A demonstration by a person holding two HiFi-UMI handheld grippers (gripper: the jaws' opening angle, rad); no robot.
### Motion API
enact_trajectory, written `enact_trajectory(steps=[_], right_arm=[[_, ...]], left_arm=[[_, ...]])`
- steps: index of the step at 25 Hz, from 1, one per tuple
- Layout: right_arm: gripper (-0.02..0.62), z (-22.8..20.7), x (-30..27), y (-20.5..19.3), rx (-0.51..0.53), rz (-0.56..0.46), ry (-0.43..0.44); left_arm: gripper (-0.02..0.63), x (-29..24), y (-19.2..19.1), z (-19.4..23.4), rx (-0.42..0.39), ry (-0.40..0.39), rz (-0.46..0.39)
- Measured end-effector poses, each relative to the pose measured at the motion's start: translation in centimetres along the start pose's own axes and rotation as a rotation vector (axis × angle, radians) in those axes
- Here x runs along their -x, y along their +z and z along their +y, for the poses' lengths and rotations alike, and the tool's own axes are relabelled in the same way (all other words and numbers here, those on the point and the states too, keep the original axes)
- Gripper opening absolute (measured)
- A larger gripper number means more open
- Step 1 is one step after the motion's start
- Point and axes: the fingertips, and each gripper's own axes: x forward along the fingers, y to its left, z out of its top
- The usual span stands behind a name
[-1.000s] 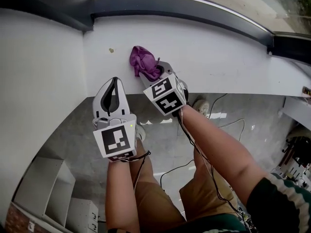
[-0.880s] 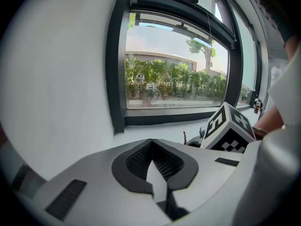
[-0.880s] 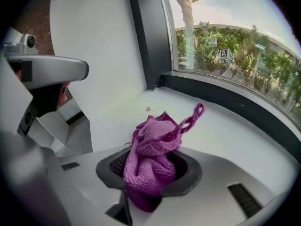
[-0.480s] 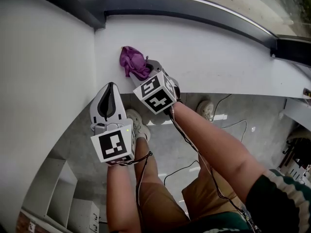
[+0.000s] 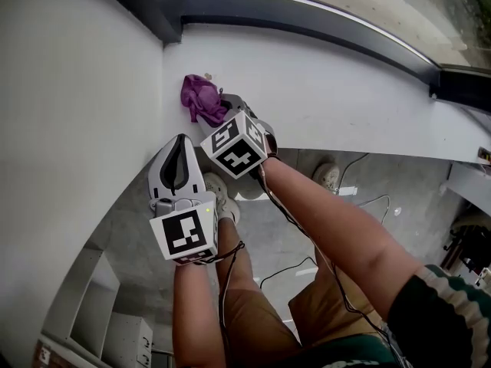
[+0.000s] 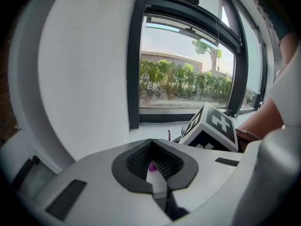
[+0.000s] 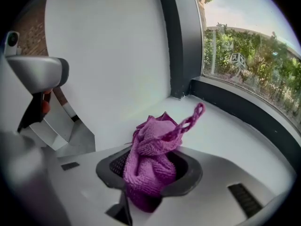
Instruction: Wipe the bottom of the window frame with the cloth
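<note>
Where sill (image 5: 330,90) meets wall (image 5: 77,98), the right claw (image 7: 146,172) clamps the cloth (image 7: 151,147).

Two grippers, one cloth, one sill

From where I stand I count two hand-held grippers, the left gripper (image 5: 180,139) and the right gripper (image 5: 223,106). Each carries one marker cube, so there are two in all: the left cube (image 5: 182,234) and the right cube (image 5: 234,146). There is a single purple cloth (image 5: 199,98) and one white window sill (image 5: 345,90). On the grey floor are two shoes, the near shoe (image 5: 221,198) and the far shoe (image 5: 328,176).
</note>
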Motion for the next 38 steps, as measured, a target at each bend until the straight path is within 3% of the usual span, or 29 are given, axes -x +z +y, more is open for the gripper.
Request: enact_trajectory(steps=[7,13,19,24,32,35,38], right_arm=[[0.146,-0.4,0.4,0.5,-0.068,-0.047,0.031],[0.146,-0.6,6.0,3.4,-0.137,-0.164,0.042],[0.147,-0.3,19.2,7.0,-0.234,-0.299,0.098],[0.146,-0.3,31.8,11.0,-0.101,-0.419,0.129],[0.146,2.4,51.4,12.4,-0.041,-0.511,0.123],[0.146,2.1,57.2,13.0,-0.035,-0.589,0.113],[0.146,1.7,61.5,13.7,0.034,-0.643,0.107]], left_arm=[[0.003,0.7,0.3,0.8,-0.008,0.004,-0.008],[0.003,2.8,2.7,-0.6,-0.011,-0.014,-0.017],[0.003,9.3,7.4,-5.6,-0.027,-0.073,-0.063],[0.003,14.2,14.7,-9.8,-0.068,-0.123,-0.141],[0.003,24.1,25.1,-18.5,-0.182,-0.206,-0.168],[0.003,26.5,29.3,-21.1,-0.238,-0.211,-0.215],[0.003,27.8,32.8,-23.1,-0.272,-0.224,-0.272]])
